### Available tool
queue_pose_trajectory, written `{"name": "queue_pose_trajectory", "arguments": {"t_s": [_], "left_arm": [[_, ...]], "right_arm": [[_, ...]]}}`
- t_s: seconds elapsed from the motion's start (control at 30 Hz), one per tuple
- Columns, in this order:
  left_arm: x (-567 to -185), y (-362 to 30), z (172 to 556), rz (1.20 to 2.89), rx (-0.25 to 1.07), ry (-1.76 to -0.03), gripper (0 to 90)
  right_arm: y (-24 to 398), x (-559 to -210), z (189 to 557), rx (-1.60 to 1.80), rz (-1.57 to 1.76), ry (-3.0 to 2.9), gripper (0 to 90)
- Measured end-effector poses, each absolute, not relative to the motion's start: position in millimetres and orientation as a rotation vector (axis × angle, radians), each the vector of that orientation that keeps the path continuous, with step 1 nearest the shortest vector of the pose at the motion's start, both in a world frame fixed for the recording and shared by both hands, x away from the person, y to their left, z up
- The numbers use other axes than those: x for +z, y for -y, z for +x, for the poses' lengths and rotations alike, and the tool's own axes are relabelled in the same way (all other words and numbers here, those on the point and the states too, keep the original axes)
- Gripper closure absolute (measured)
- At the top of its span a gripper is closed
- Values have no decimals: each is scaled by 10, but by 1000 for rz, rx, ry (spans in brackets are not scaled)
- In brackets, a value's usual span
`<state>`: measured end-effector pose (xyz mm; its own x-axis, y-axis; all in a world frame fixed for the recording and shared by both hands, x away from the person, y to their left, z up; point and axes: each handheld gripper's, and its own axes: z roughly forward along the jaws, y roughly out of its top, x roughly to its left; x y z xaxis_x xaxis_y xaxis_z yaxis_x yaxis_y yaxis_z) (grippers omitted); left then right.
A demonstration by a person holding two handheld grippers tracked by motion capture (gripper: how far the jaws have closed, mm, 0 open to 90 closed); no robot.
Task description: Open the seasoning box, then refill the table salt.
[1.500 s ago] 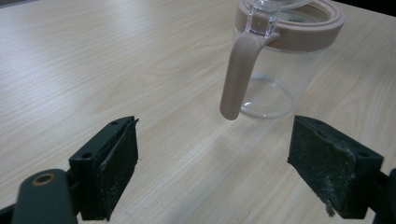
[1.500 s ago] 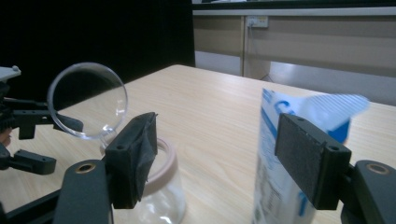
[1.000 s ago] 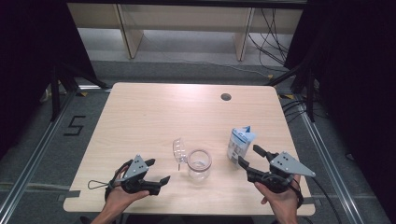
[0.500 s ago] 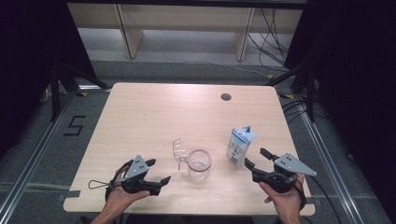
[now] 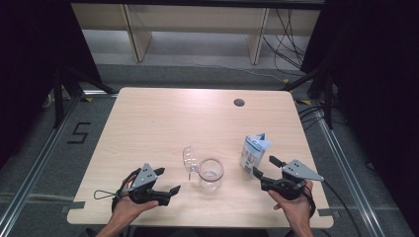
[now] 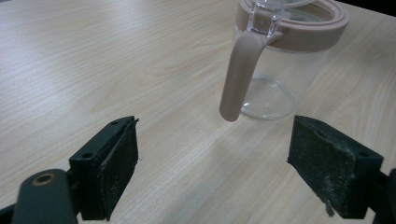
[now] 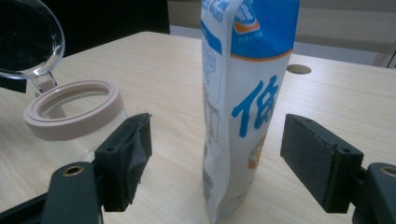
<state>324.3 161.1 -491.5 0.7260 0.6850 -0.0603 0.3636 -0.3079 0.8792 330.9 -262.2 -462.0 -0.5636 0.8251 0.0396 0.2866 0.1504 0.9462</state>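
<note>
The right gripper (image 5: 265, 168) has just been opening its jaws; they stand wide with the blue-and-white pouch (image 7: 243, 93) between them, pads clear of it on both sides. The pouch stands upright on the table (image 5: 163, 118) near its right edge — long axis vertical, pinched top pointing up. Just to its left sits the clear jar (image 5: 211, 174), mouth up, hinged lid (image 5: 189, 159) swung open; beyond it the left gripper (image 5: 167, 181) rests with jaws wide and empty, aimed at the jar.
</note>
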Motion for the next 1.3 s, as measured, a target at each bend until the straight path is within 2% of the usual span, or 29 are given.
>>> {"name": "queue_pose_trajectory", "arguments": {"t_s": [0.93, 1.3], "left_arm": [[-4927, -1605, 3187, 1935, 412, -801, 156], [-4929, -1597, 3181, 1938, 407, -798, 156]], "right_arm": [[2420, -4845, 3634, 1414, 1139, -1964, 222], [2340, -4930, 3716, 1315, 1129, -1939, 245]]}}
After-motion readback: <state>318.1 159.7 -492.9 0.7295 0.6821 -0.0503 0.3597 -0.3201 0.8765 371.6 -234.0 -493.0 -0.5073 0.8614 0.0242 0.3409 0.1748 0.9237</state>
